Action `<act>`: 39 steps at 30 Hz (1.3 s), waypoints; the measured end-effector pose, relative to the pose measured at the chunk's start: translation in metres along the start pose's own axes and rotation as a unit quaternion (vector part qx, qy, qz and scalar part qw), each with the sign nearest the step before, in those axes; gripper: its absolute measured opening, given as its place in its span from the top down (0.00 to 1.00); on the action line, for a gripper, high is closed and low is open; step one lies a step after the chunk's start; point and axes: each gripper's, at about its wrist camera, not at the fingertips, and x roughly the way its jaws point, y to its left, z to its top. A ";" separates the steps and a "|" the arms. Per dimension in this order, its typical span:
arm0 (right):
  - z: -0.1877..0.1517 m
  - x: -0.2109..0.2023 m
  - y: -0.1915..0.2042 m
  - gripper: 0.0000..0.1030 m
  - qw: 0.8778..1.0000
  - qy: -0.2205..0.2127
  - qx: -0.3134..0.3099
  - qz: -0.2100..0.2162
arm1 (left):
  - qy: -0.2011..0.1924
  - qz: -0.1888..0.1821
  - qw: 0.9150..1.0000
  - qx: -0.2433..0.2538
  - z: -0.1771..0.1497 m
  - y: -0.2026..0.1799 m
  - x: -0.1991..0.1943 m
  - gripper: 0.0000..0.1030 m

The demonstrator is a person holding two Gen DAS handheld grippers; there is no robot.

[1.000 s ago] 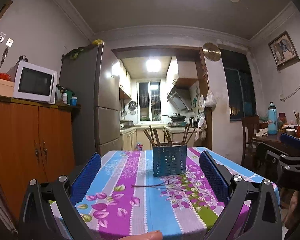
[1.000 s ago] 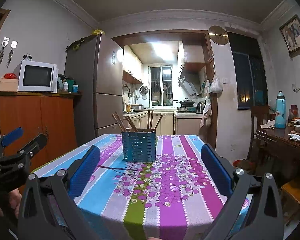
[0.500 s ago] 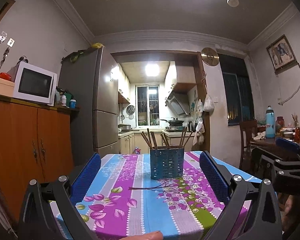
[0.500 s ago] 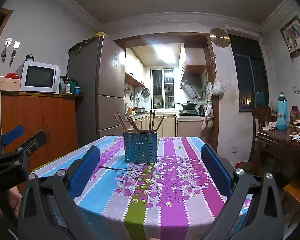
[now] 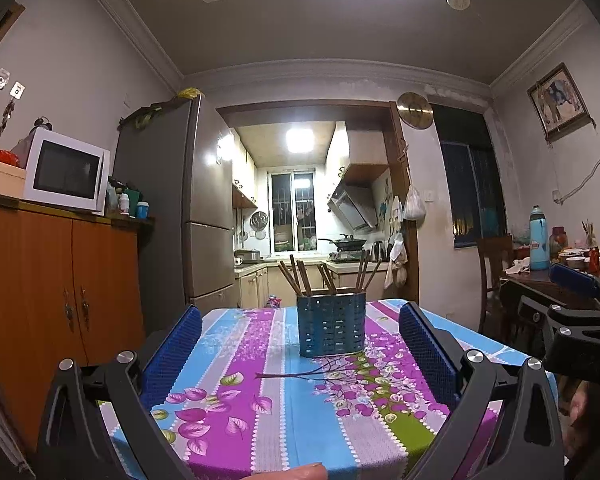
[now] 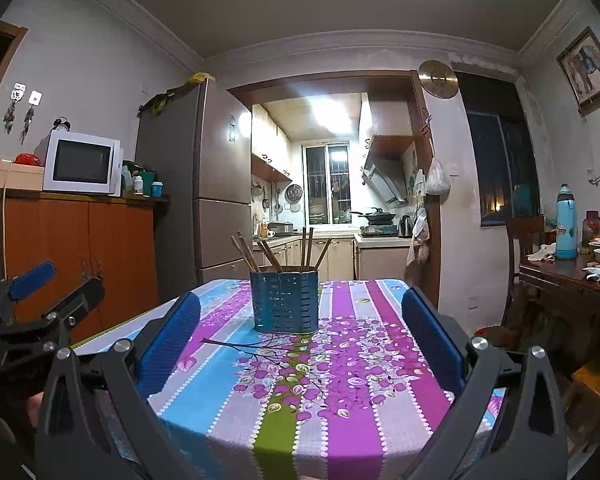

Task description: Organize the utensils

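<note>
With both your left claw [image 5: 300,350] and right claw [image 6: 296,336] spread wide and empty, bring them in level toward the blue holder [image 5: 331,329] of chopsticks [image 5: 300,278] standing mid-surface [image 5: 236,392], and approach low and slow to avoid tipping it.

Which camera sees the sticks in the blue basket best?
The left wrist view: the chopsticks fan apart above the blue holder. In the right wrist view they show too, but bunch closer together.
</note>
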 end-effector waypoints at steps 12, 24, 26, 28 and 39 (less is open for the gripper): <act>-0.001 0.001 -0.001 0.05 1.000 0.004 -0.002 0.001 | 0.008 -0.001 1.000 0.001 -0.001 -0.001 0.003 0.04; -0.003 0.004 -0.001 0.05 1.000 0.008 -0.005 0.004 | 0.015 -0.003 1.000 0.005 -0.007 -0.002 0.008 0.05; -0.003 0.004 -0.001 0.05 1.000 0.008 -0.005 0.003 | 0.015 -0.003 1.000 0.005 -0.006 -0.002 0.010 0.04; -0.003 0.004 -0.001 0.05 1.000 0.008 -0.005 0.003 | 0.013 -0.006 1.000 0.002 -0.006 -0.001 0.009 0.04; -0.003 0.005 -0.002 0.05 1.000 0.010 -0.005 0.003 | 0.026 -0.014 1.000 -0.001 -0.008 -0.001 0.015 0.04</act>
